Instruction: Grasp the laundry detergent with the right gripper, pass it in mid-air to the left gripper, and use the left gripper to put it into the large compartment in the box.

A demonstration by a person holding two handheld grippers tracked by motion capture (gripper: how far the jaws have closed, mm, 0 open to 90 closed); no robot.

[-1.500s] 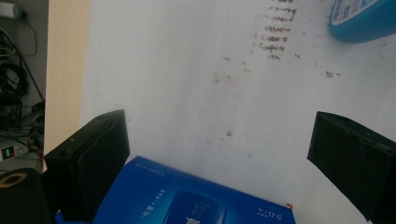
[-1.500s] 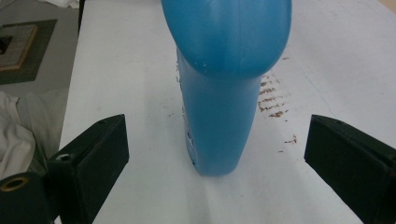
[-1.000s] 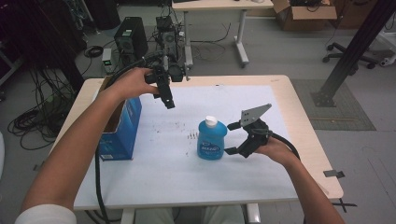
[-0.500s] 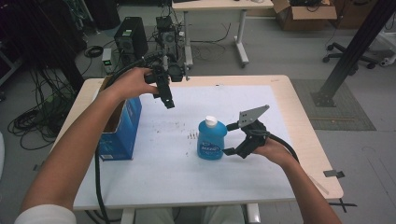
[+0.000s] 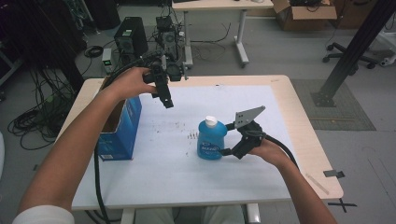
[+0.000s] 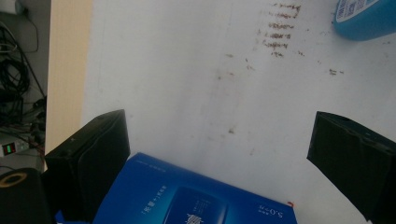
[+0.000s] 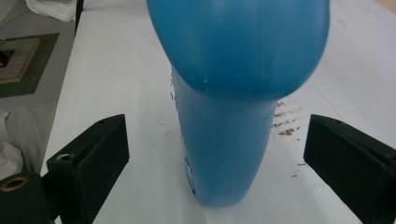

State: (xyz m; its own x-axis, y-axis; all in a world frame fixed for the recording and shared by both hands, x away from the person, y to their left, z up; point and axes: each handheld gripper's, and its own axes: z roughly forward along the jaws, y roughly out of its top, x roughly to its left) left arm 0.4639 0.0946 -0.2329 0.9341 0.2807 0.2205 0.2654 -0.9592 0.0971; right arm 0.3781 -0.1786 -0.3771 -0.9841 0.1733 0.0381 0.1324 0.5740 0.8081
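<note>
Two grippers in play, landmark is the blue bottle (image 5: 210,140), standing upright with a white cap near the middle of the white table top (image 5: 280,121). Right gripper (image 5: 226,138) sits just beside the bottle on its right, jaws spread wide with the bottle body between them; right gripper view shows clear gaps on both sides, so no contact, nothing clamped. Left gripper (image 5: 167,101) is held up in the air, well left of and behind the bottle, jaws also spread with nothing between them, pointing down at the table. Blue carton (image 5: 122,128) stands left of the bottle at the table's left edge, flap open on top; in the left gripper view the carton (image 6: 196,196) shows below the jaws. Brown specks (image 5: 191,136) on the table just left of the bottle.
</note>
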